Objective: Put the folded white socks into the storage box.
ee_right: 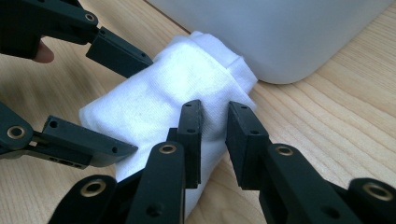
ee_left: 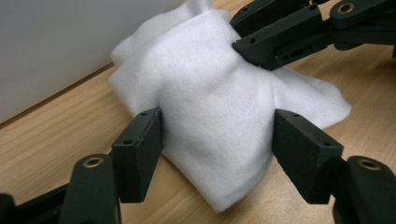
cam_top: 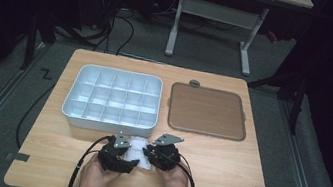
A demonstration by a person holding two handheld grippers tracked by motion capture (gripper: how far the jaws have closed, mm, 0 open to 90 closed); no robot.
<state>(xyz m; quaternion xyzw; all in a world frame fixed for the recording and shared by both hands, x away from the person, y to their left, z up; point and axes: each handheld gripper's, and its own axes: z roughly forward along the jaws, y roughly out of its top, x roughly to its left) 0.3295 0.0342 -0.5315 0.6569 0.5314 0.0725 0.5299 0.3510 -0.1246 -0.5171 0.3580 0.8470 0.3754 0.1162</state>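
A: Your white cloth (cam_top: pixel 135 152) lies bunched on the table (cam_top: pixel 222 173), at about six o'clock from the grey divided tray (cam_top: pixel 76 109), just beside its front wall. The brown lid (cam_top: pixel 207 111) sits at three o'clock from the tray, well apart from your hands.

B: And the jaws?

A: Your left gripper (ee_left: pixel 217 140) stands spread wide around the fold; the pads (ee_left: pixel 140 140) sit at the cloth's flanks without pinching it in, so I'd call that released, not a grasp. Your right gripper (ee_right: pixel 215 140) is clenched narrow on a ridge of cloth, with fabric caught between the two pads at its edge.

B: What can go wrong from here?

A: First, the hold is shallow. If you lift on the right alone, that thin pinch could slip and the cloth would sag or unroll toward six o'clock.

B: And the left?

A: If you close it where it stands, you'd likely gather the whole bundle rather than one layer, so any fold you intend comes out lumpy. Also mind the crowding: in the left gripper view the other gripper's fingers (ee_left: pixel 280 42) sit at one o'clock, right against the cloth. Closing or turning either hand could knock jaws together.

B: The tray?

A: It stands nearly touching the cloth's far end. Pushing toward twelve o'clock could jam fabric against its wall or shove the tray.
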